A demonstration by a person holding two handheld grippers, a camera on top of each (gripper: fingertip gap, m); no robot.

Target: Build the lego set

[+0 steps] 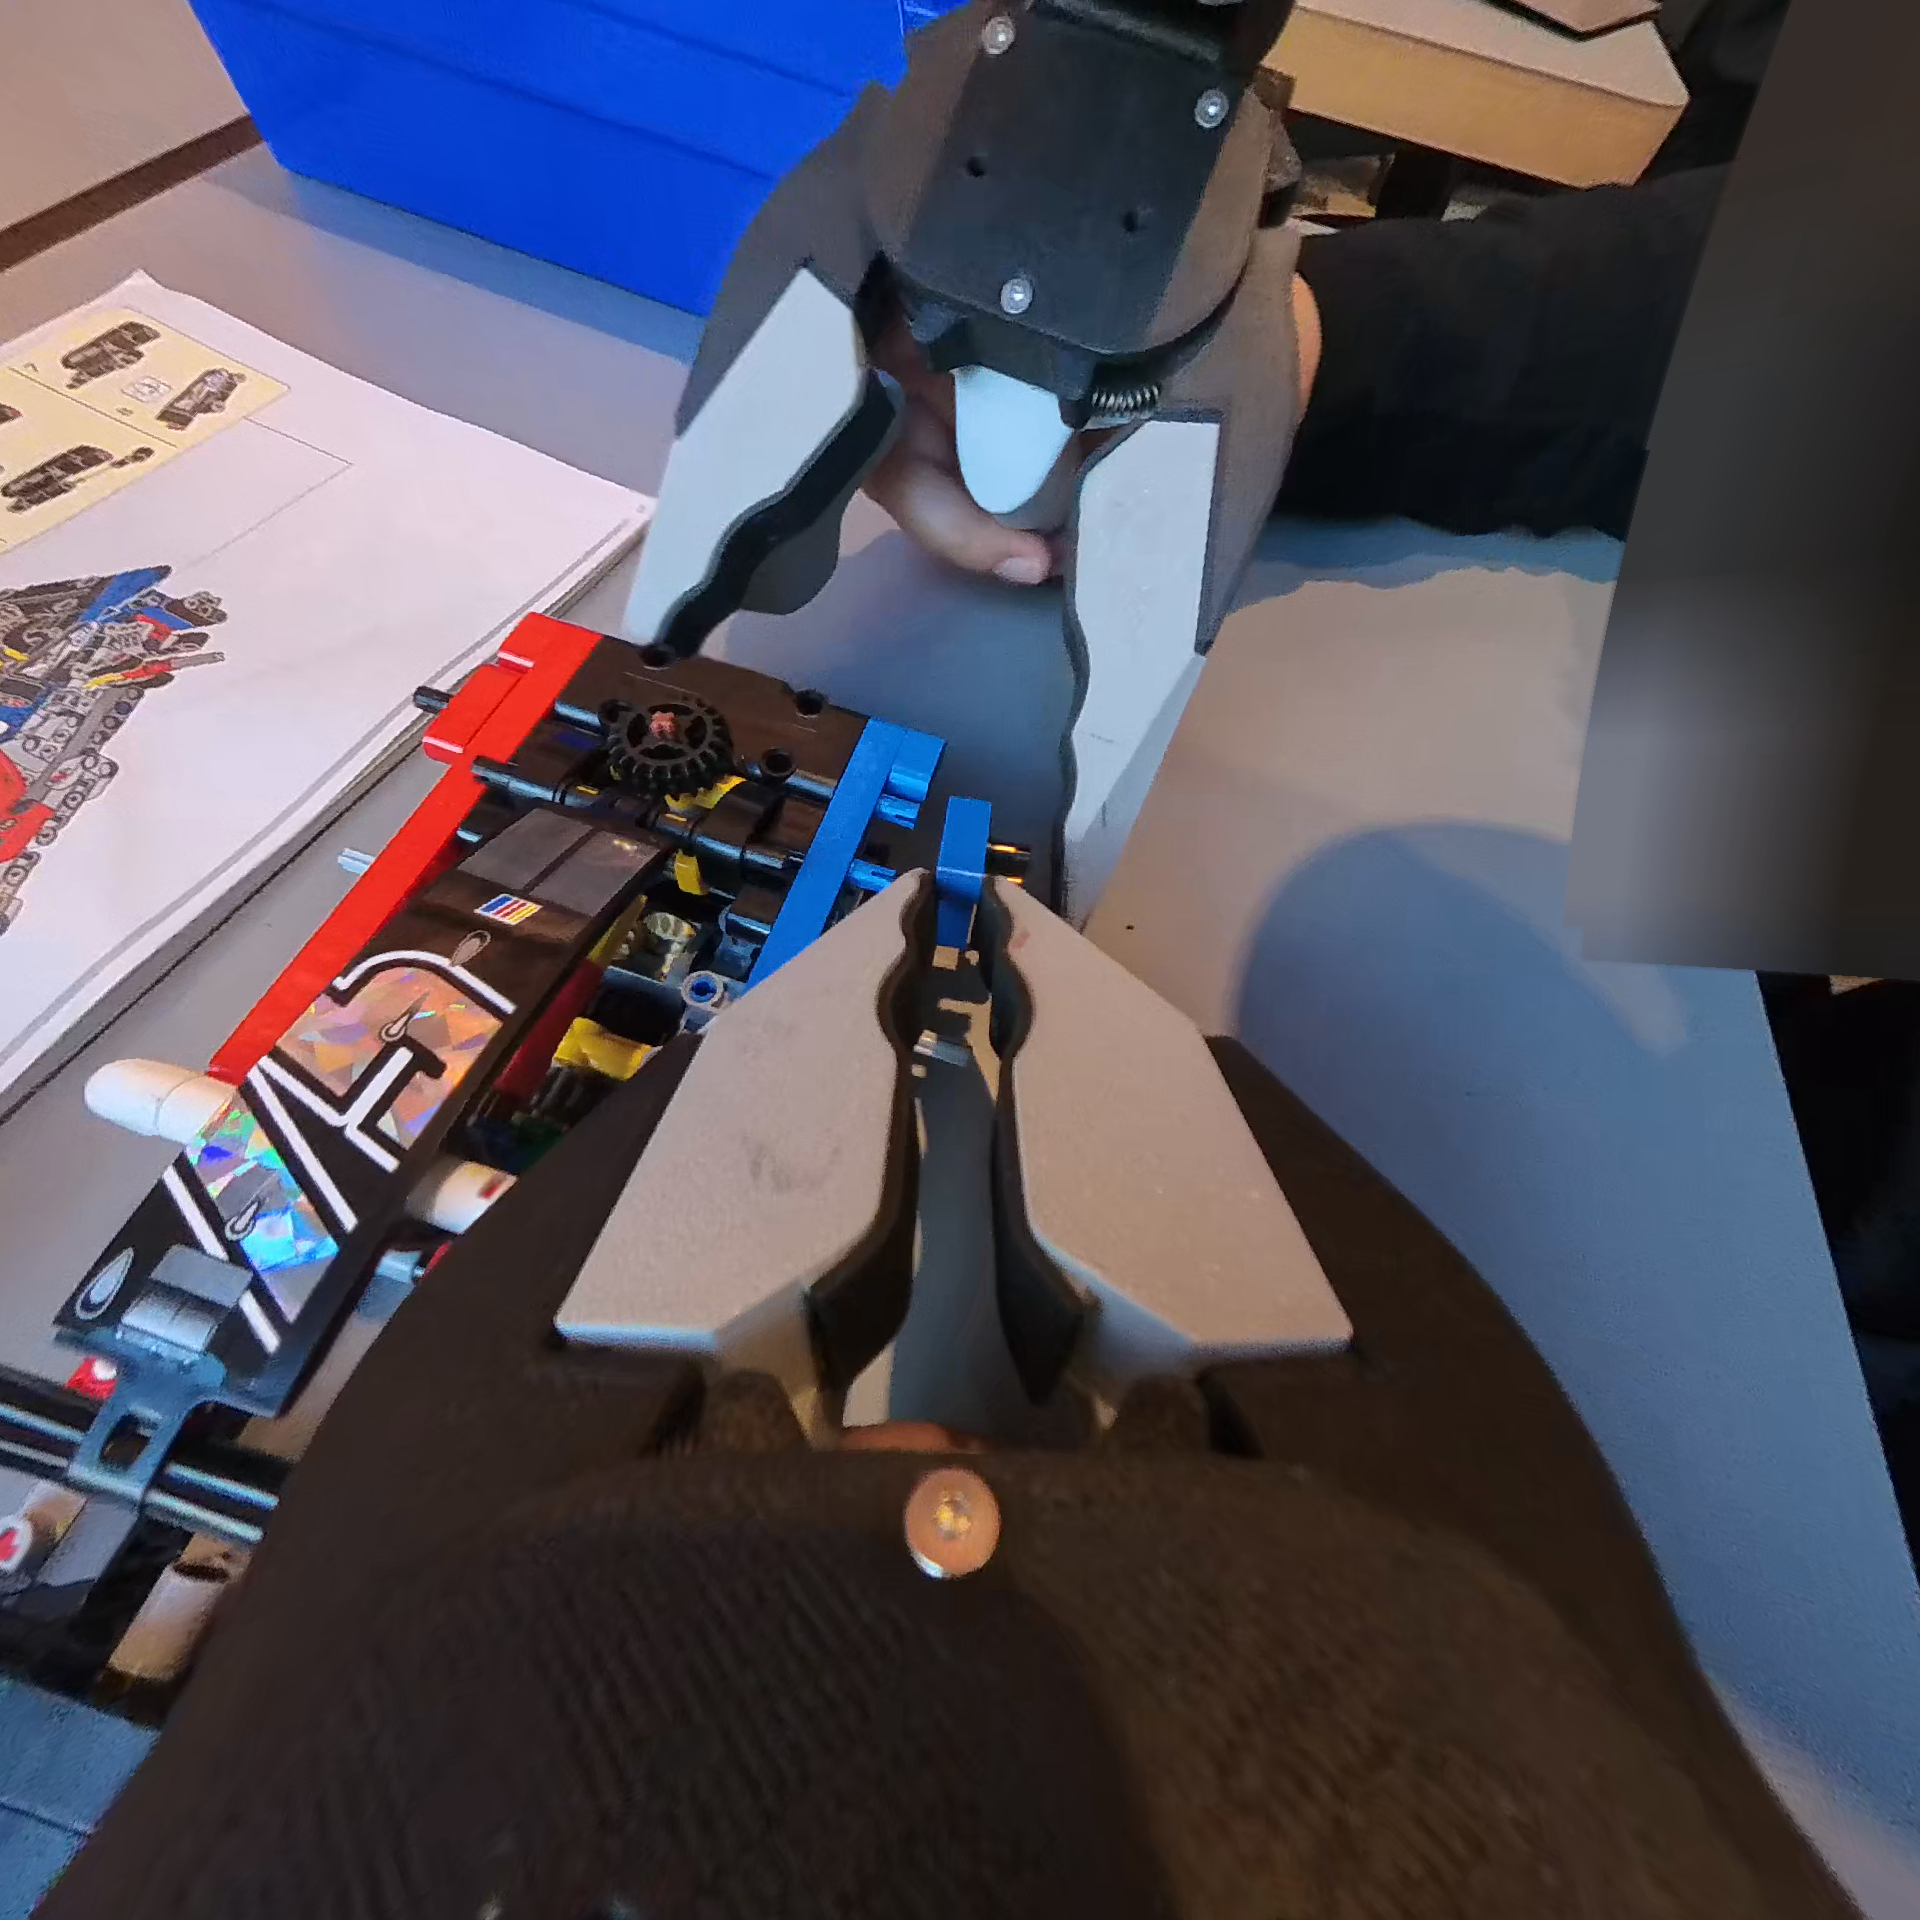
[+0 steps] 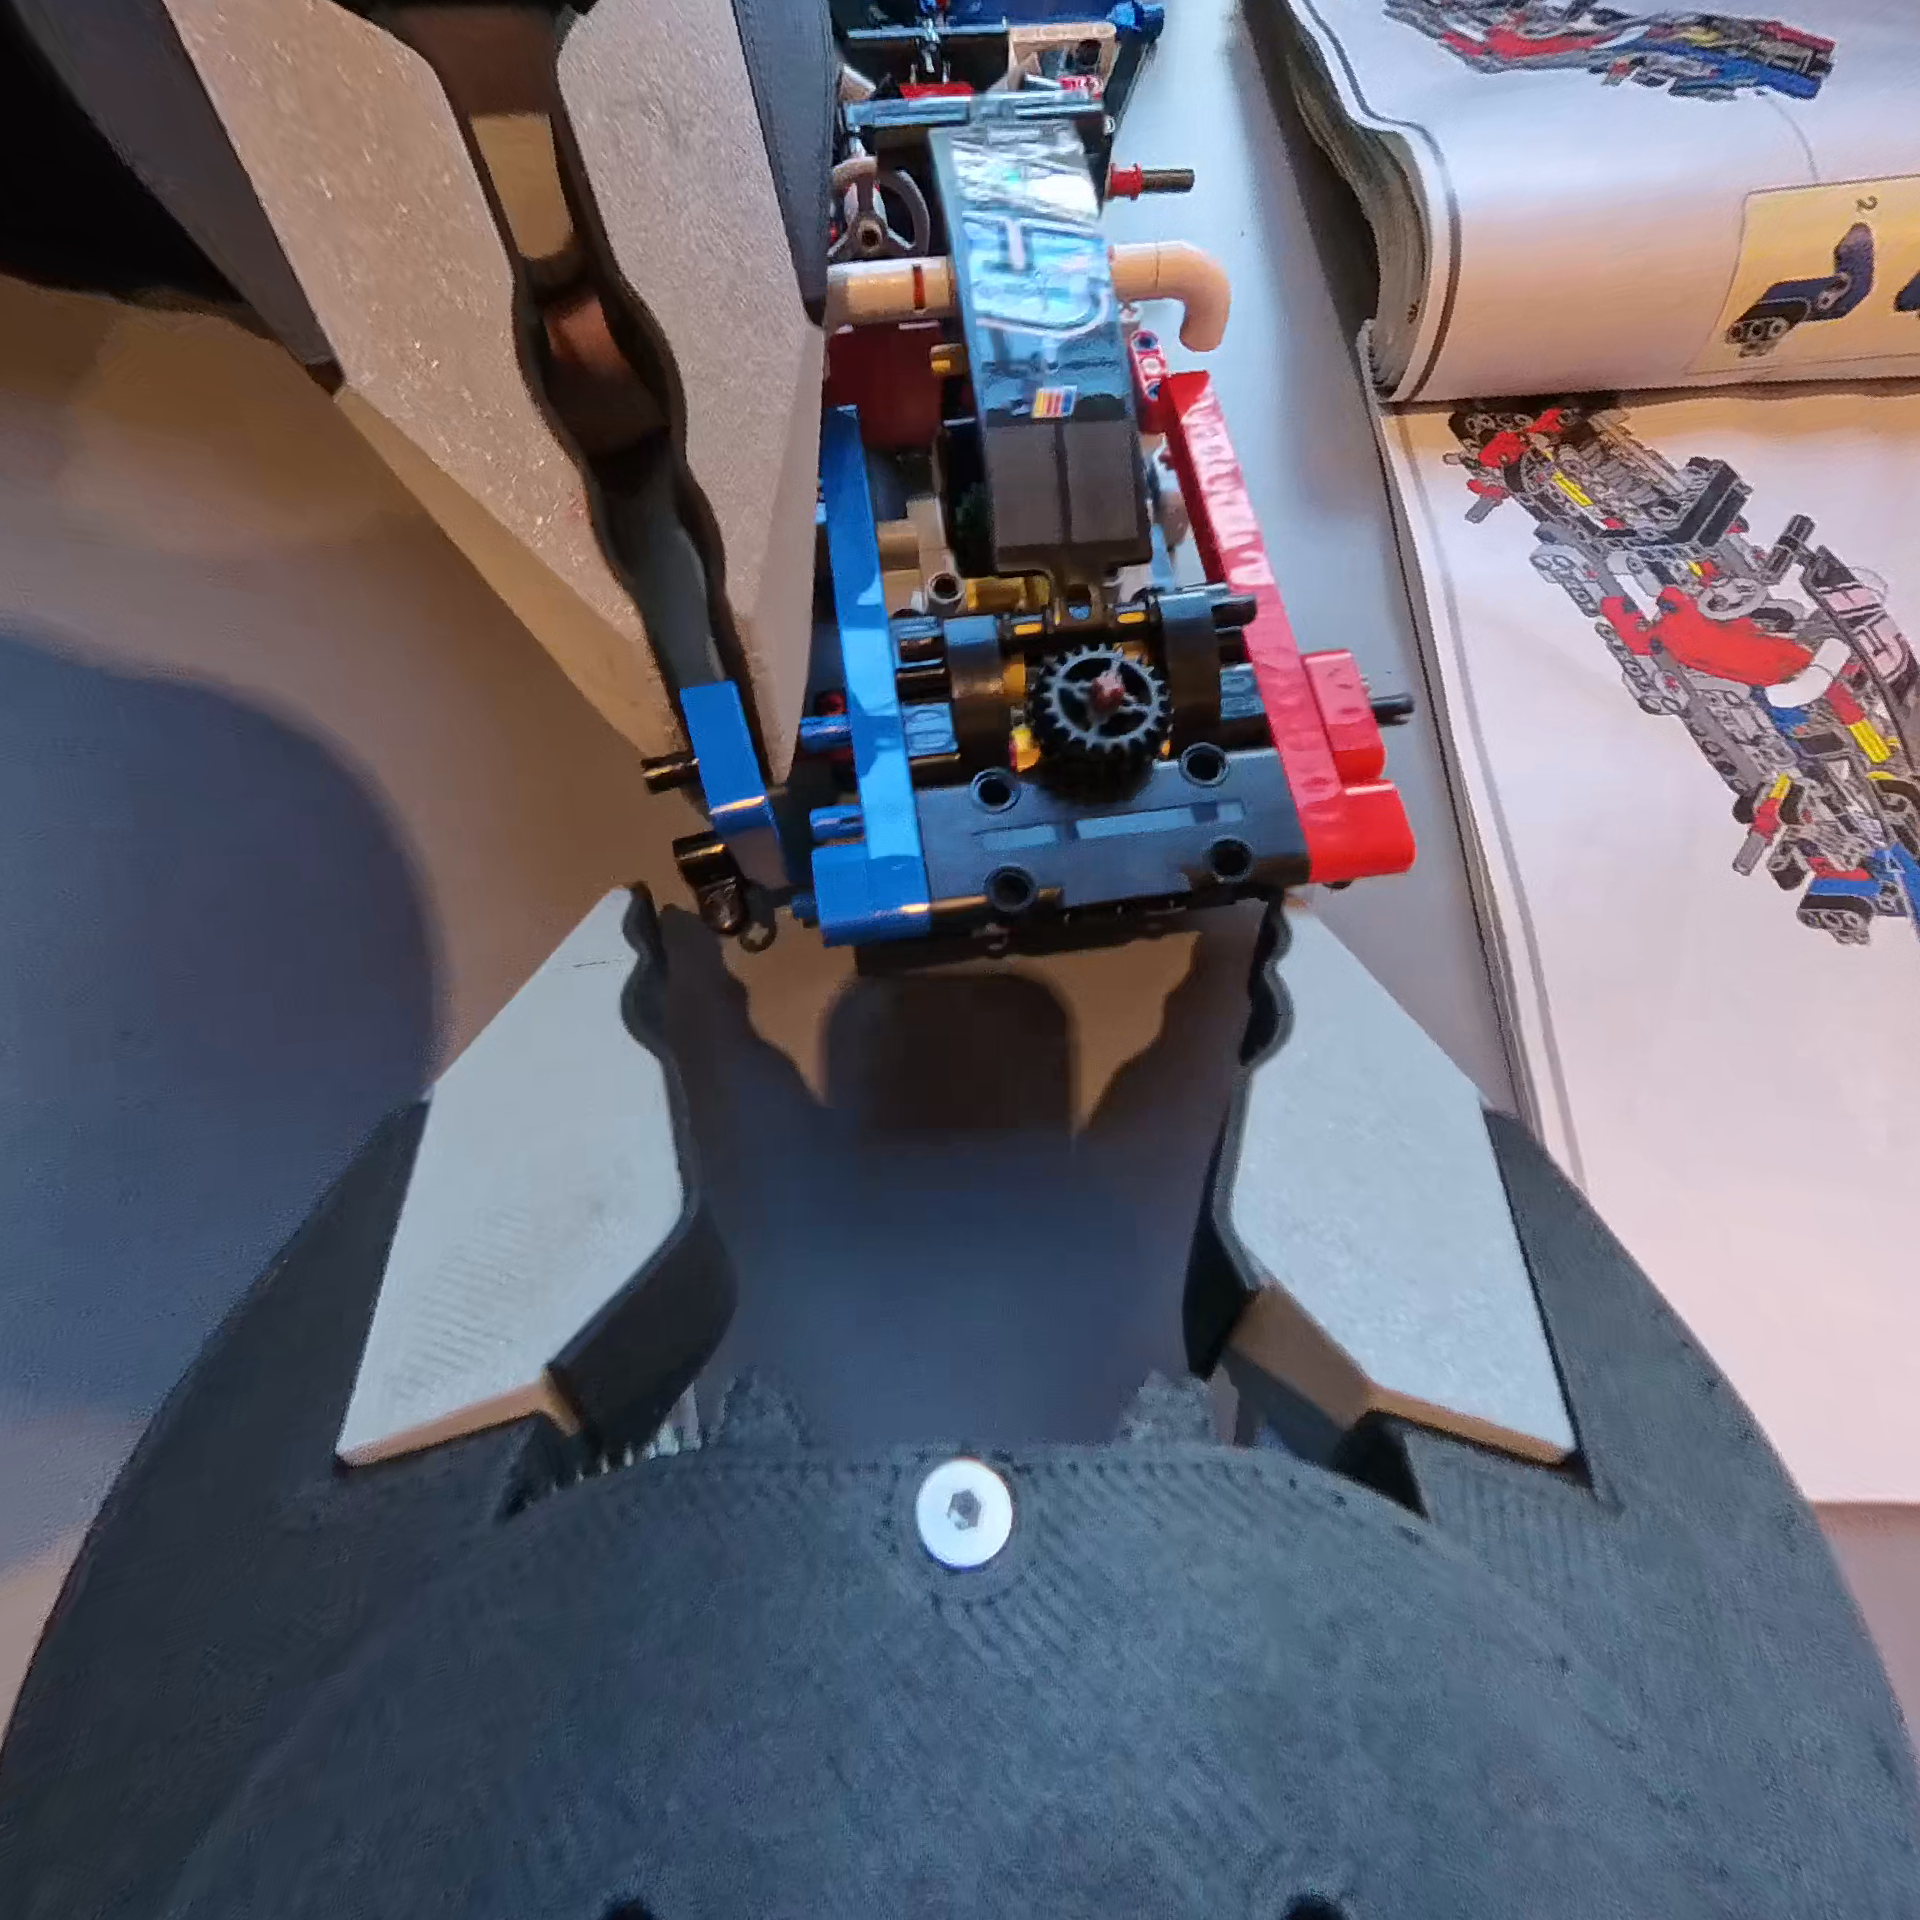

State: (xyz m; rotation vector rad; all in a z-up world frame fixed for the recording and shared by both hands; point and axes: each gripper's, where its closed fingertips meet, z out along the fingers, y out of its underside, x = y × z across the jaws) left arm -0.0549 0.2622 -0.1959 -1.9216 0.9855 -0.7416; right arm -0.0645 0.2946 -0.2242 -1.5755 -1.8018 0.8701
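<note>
**Q:** What does each hand-held gripper hold here?

**A:** The left gripper [image 1: 954, 883] is clamped on a short blue beam [image 1: 961, 857], its fingers pinching the beam's near end. In the right wrist view the same beam [image 2: 727, 753] stands just outside the model's blue side rail [image 2: 868, 644], with black pins [image 2: 665, 771] projecting from it. The right gripper [image 2: 951, 935] is spread wide and grasps nothing; its fingers flank the end plate of the model without visibly touching it.

**Q:** Where is the task's thing?

**A:** The lego model [image 1: 582, 894], a long chassis with a red rail [image 1: 416, 873] on one side and a blue rail on the other, lies on the grey table [image 1: 1403, 1091]. A black gear [image 2: 1101, 707] sits at the end facing the right gripper. An open instruction booklet [image 2: 1662, 727] lies just beside the red rail, and a blue bin [image 1: 561, 135] stands farther off.

**Q:** What step appears to be in hand?

**A:** Judging from the pose, the beam is being pinned onto the blue side of the chassis; whether the pins are seated cannot be told.

**Q:** What could go wrong from here?

**A:** Three hazards seem likely. A sideways push on the beam may slide the unheld chassis toward the booklet, since the right gripper is not bracing it. A tilted beam would misalign the pins, so they jam or bend. Held only at its end, the beam may pivot between the fingers under pressing force.
</note>
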